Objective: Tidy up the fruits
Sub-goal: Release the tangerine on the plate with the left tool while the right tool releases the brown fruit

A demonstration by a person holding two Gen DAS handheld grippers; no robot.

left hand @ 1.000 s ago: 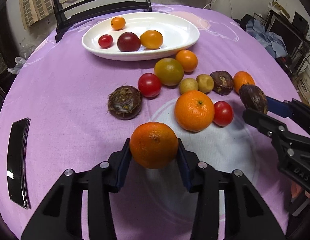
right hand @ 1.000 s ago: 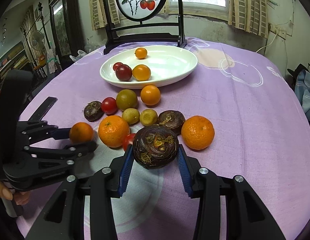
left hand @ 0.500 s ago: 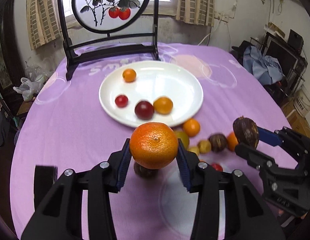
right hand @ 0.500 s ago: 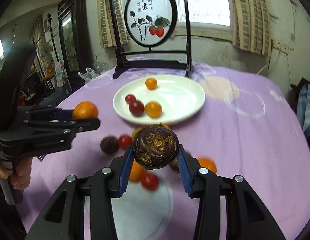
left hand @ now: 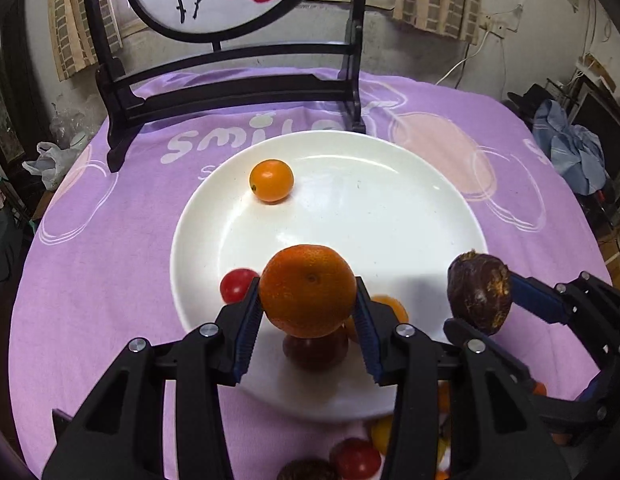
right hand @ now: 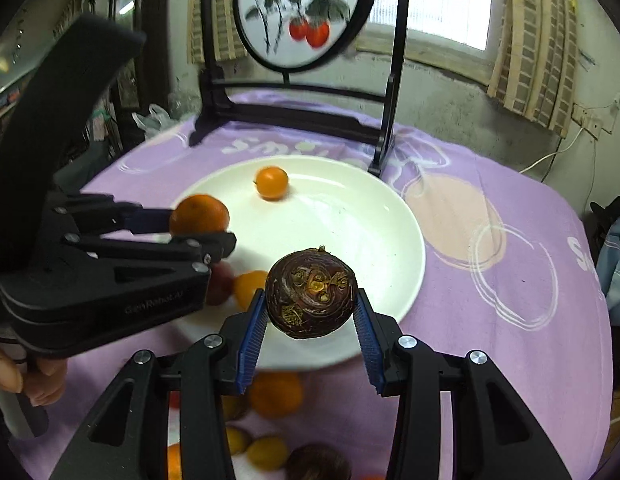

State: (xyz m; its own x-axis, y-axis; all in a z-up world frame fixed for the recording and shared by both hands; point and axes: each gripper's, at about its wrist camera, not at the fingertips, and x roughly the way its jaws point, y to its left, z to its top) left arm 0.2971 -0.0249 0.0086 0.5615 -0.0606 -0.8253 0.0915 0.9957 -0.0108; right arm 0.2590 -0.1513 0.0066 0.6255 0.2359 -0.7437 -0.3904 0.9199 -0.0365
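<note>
- Left wrist view: the left tongs (left hand: 308, 312) are closed on a mandarin (left hand: 308, 290), pinched at its widest part between the blue pads so the round fruit cannot roll out.
- Beneath and ahead of them lies the white plate (left hand: 409, 216), with a small orange fruit (left hand: 271, 181) toward its far side and a red tomato (left hand: 238, 285) just left of the left pad.
- Right wrist view: the right tongs (right hand: 311, 322) are clamped on a dark brown fruit (right hand: 311, 294), held above the plate's near rim, probably for release there.
- Loose fruit (right hand: 276, 394) remains on the purple cloth (right hand: 509, 280) below the tongs, unsorted.
</note>
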